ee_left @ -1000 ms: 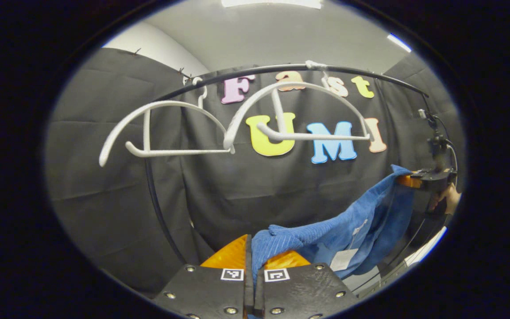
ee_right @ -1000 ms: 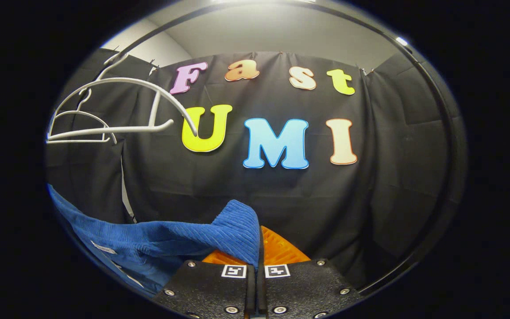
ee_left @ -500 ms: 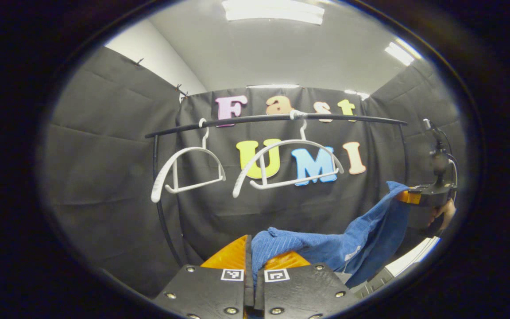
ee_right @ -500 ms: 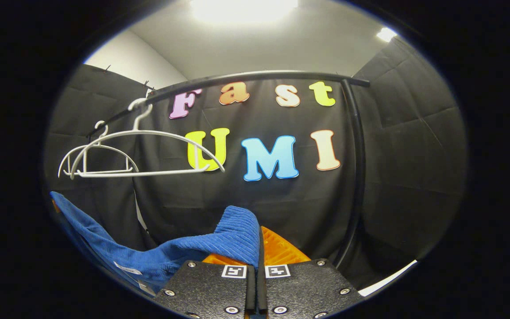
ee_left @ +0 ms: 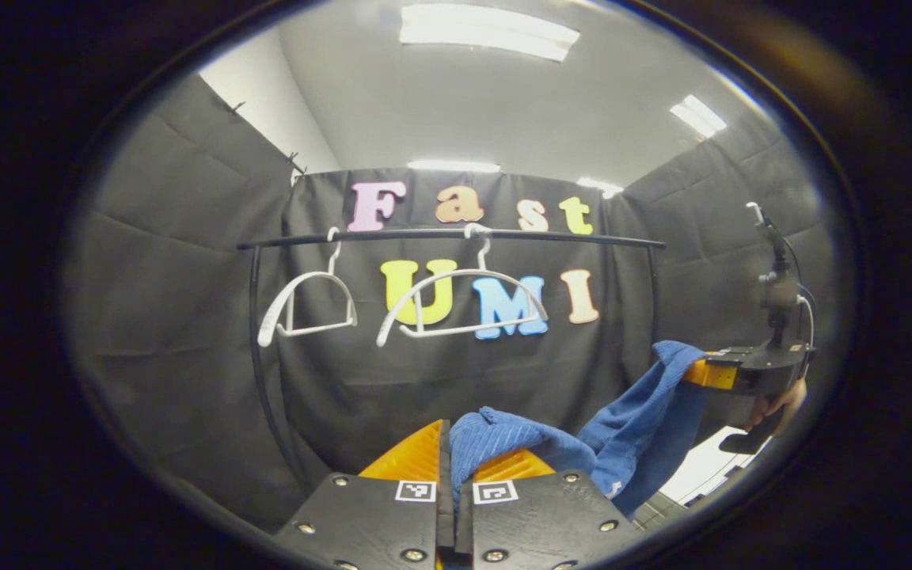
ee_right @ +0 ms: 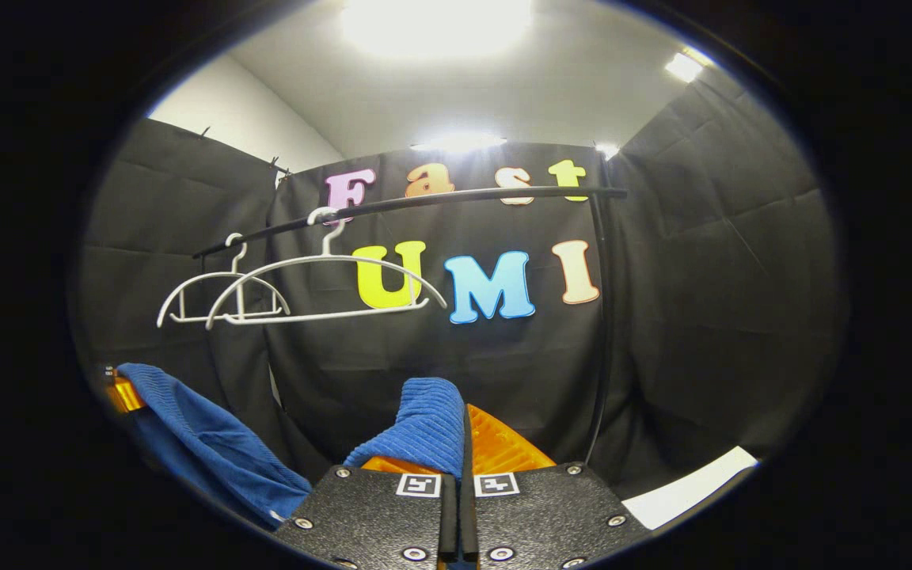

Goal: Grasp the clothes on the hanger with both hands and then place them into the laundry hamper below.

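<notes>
— Both tongs have drawn back from the rack (ee_left: pixel 456 234); its hangers (ee_left: pixel 460 305) look farther off.
— We grip the blue garment (ee_left: pixel 638 412) with left tongs (ee_left: pixel 446 467) and right tongs (ee_right: pixel 460 451) clamped on its edges; soft, it sags between.
</notes>
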A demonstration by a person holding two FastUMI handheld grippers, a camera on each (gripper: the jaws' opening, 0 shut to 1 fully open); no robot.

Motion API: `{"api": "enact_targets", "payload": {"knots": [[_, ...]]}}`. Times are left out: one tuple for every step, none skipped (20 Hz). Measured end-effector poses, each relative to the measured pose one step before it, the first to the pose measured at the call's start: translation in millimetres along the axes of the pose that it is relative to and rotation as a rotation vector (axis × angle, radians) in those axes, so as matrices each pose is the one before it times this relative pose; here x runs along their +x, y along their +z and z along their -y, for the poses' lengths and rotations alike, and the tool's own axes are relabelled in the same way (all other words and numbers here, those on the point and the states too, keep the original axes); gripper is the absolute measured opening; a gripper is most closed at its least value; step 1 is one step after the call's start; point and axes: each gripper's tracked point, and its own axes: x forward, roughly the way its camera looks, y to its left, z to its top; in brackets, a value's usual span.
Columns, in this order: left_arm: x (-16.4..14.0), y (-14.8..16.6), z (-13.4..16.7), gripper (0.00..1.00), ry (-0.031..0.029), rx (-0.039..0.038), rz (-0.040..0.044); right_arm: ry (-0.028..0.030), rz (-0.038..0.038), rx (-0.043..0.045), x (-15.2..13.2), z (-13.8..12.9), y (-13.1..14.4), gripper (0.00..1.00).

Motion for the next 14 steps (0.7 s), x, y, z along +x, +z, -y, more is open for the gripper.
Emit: {"api": "enact_targets", "payload": {"knots": [[-5.0,-0.29,9.23,0.02,-0.01865,-0.00118,0.00097,0.00603,-0.00321,0.00072,-8.68,-6.49,-2.43,0.01],[-3.97,-1.89,10.44,0.02,-0.01877,-0.00063,0.00005,0.01264,-0.00112,0.00457,-7.14,-7.57,-2.15,0.0],[-3.1,-2.05,9.7,0.02,-0.01468,-0.00055,-0.0002,0.01188,-0.00507,0.00458,-7.78,-7.78,-3.58,0.01],[-1.21,-4.13,8.34,0.02,-0.01354,-0.00296,-0.00254,0.01338,-0.00974,0.0011,-2.96,-6.81,-4.52,0.0],[-1.07,-3.81,10.26,0.02,-0.01463,-0.00545,-0.0022,0.01479,-0.01231,0.00027,-0.94,-5.05,-5.57,0.01],[1.45,-5.68,9.6,0.02,-0.01687,-0.00475,-0.00314,0.01658,-0.01386,0.00076,-1.75,-6.22,-6.65,0.01],[1.09,-5.73,9.6,0.02,-0.0148,-0.00397,-0.00395,0.01431,-0.00838,-0.00206,-2.56,-4.21,-6.58,0.01],[-1.15,-7.86,7.38,0.02,-0.00769,-0.0045,-0.00613,0.01189,-0.00789,-0.00297,-1.04,-3.99,-6.98,0.01],[0.08,-8.07,4.13,0.02,-0.00034,-0.00827,-0.0068,0.01329,-0.00974,0.0024,-0.73,-4.09,-8.91,0.0],[2.07,-8.16,4.47,0.02,0.00179,-0.00767,-0.00864,0.01444,-0.01463,0.00642,0.95,-3.56,-9.37,0.01],[1.99,-10.66,1.39,0.02,0.00478,-0.00568,-0.01141,0.01122,-0.01575,0.00671,-0.62,-3.13,-11.98,0.01],[3.26,-13.84,-0.33,0.02,0.0068,-0.00791,-0.01907,0.00843,-0.01712,0.00526,1.14,-1.6,-12.29,0.01],[3.23,-11.73,-0.44,0.02,0.00516,-0.00564,-0.01815,0.00691,-0.02157,0.00412,1.12,-0.48,-12.32,0.01],[3.14,-12.53,-1.16,0.02,0.00908,-0.00632,-0.02137,0.00508,-0.02206,0.00256,2.26,-0.77,-12.93,0.01]]}}
